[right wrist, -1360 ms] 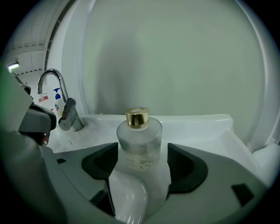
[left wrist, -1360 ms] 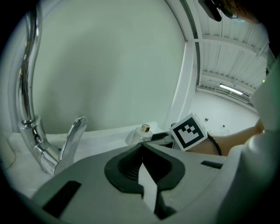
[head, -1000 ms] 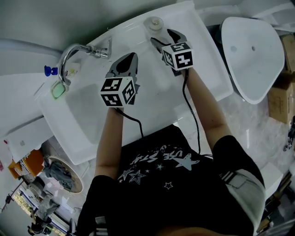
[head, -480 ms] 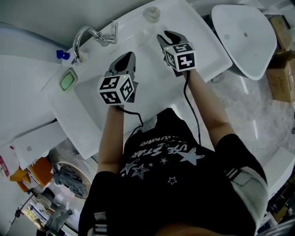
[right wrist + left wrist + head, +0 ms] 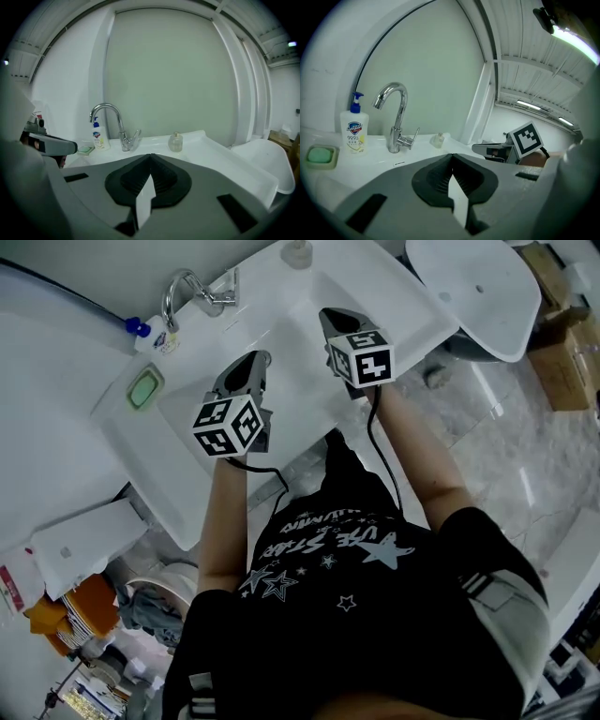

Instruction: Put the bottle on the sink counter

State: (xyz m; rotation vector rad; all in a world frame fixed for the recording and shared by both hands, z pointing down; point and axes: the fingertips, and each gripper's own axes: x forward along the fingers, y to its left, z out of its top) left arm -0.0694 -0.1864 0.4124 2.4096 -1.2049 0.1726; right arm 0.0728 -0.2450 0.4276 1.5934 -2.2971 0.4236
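Head view: left gripper (image 5: 247, 367) and right gripper (image 5: 334, 317) poised over the basin, well apart from the small bottle (image 5: 296, 251), probably upright at the back of the sink counter (image 5: 412, 307)
Left gripper view: shut tight on nothing
Right gripper view: just closed, likewise empty
Best withdrawn level and slowly, both shut, clear of the bottle

The faucet (image 5: 397, 123) is glossy chrome metal, the sink (image 5: 206, 150) smooth glossy white, the bottle (image 5: 175, 142) clear.
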